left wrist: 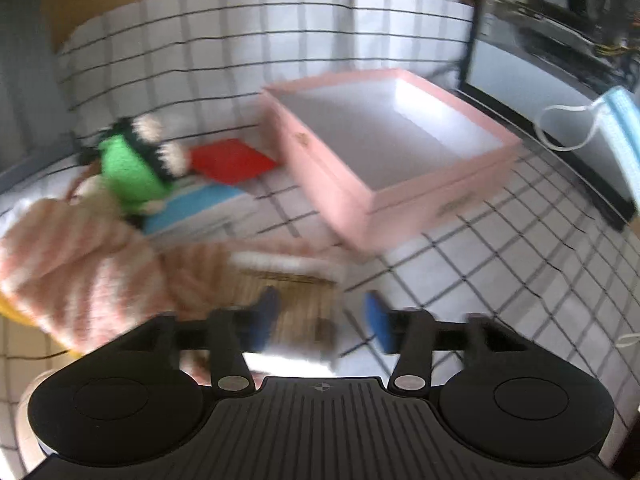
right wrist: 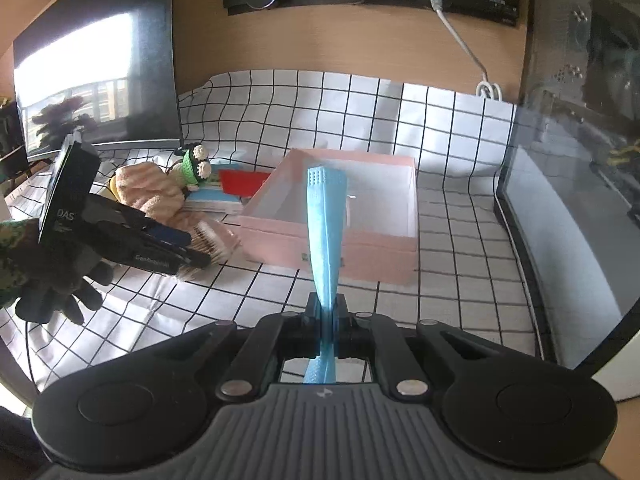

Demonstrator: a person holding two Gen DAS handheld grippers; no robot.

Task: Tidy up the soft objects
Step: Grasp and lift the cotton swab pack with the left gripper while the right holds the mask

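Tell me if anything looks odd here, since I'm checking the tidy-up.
The soft things are piled untidily left of the pink box, which is empty: a striped plush and green knitted doll sprawl over books.

Left wrist view motion-blurred: striped cloth (left wrist: 76,260) and brown bristly thing (left wrist: 288,304) indistinct. Face mask (left wrist: 616,140) cut by right edge. Mask's lower end hidden in right wrist view.

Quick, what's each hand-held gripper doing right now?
Left hand-held gripper: open, jaws straddling a brush, not clamped.
Right hand-held gripper: shut on a blue face mask.
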